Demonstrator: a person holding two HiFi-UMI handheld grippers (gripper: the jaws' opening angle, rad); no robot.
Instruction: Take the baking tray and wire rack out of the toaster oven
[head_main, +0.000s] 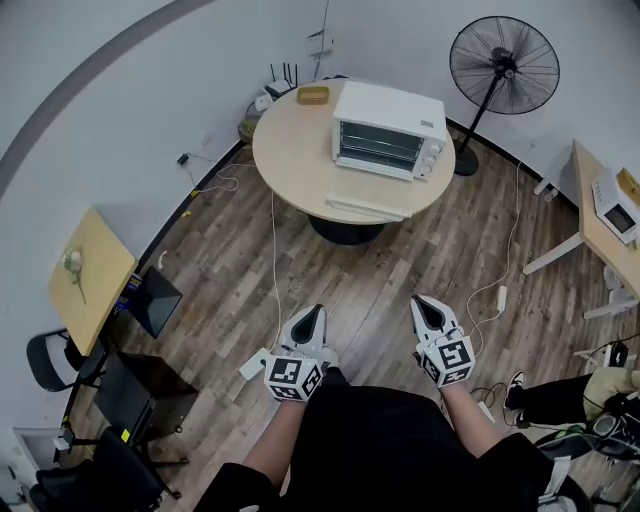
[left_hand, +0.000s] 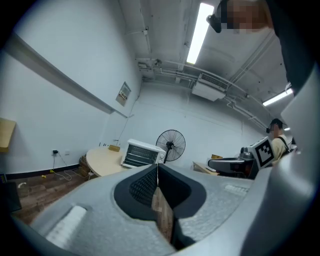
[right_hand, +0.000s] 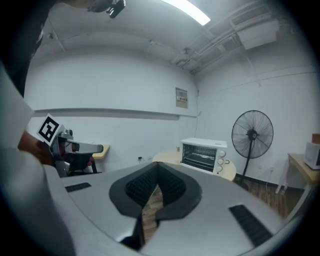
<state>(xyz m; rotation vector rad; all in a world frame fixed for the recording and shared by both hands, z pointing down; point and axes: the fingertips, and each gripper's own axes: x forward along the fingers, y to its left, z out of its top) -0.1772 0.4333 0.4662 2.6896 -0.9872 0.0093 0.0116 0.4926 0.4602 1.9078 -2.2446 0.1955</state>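
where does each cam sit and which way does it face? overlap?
Head view: on the person's head, steeply down at the floor, round table and toaster oven ahead; shows forearms, left gripper, right gripper.
Left gripper view: on the left gripper, along its shut jaws toward the oven; right gripper at right.
Right gripper view: on the right gripper, along its shut jaws; oven and fan right of centre; left gripper at left.
Shared: all three show the oven on the table.
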